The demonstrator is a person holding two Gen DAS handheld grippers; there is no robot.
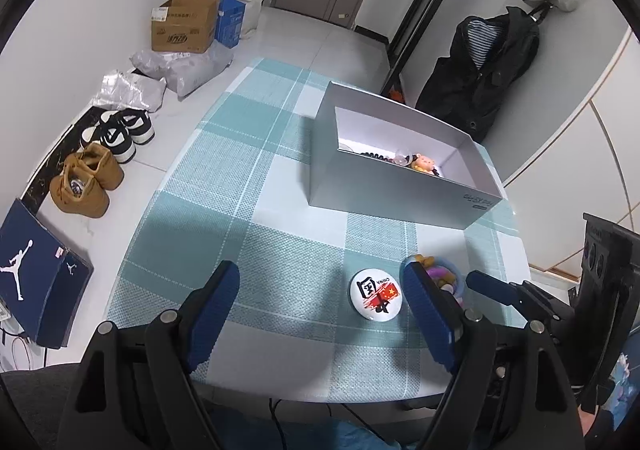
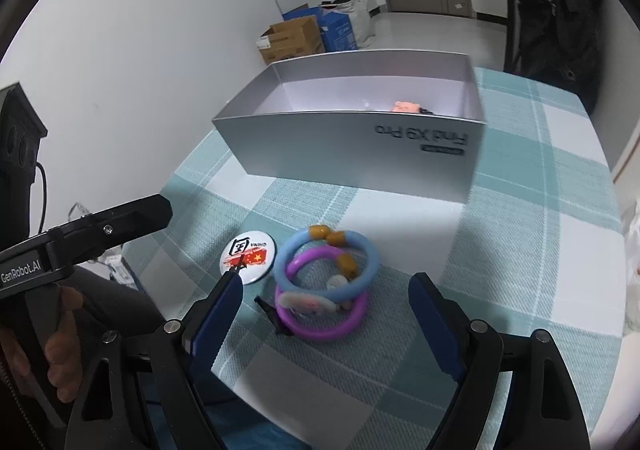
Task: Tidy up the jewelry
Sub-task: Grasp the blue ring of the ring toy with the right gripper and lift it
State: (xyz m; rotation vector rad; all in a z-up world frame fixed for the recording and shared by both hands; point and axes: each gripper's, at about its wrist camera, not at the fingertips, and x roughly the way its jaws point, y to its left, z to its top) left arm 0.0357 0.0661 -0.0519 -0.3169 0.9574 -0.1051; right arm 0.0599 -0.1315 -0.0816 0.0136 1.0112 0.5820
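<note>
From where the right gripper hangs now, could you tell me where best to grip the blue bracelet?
Probably the blue bracelet's bare far-right arc, from above, one of the jaws inside the ring, one outside: it lies tilted on the purple bracelet, with beads along its left.

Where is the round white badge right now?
In the right wrist view the badge lies flat on the checked tablecloth, just left of the stacked bracelets and nearer the camera than the grey box.

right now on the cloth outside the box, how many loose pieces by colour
blue bangle: 1
purple bangle: 1
white round badge: 1
black clip: 1
Total: 4. The amber beads and pale charm tangled in the bangles are too jumbled to count separately.
</note>
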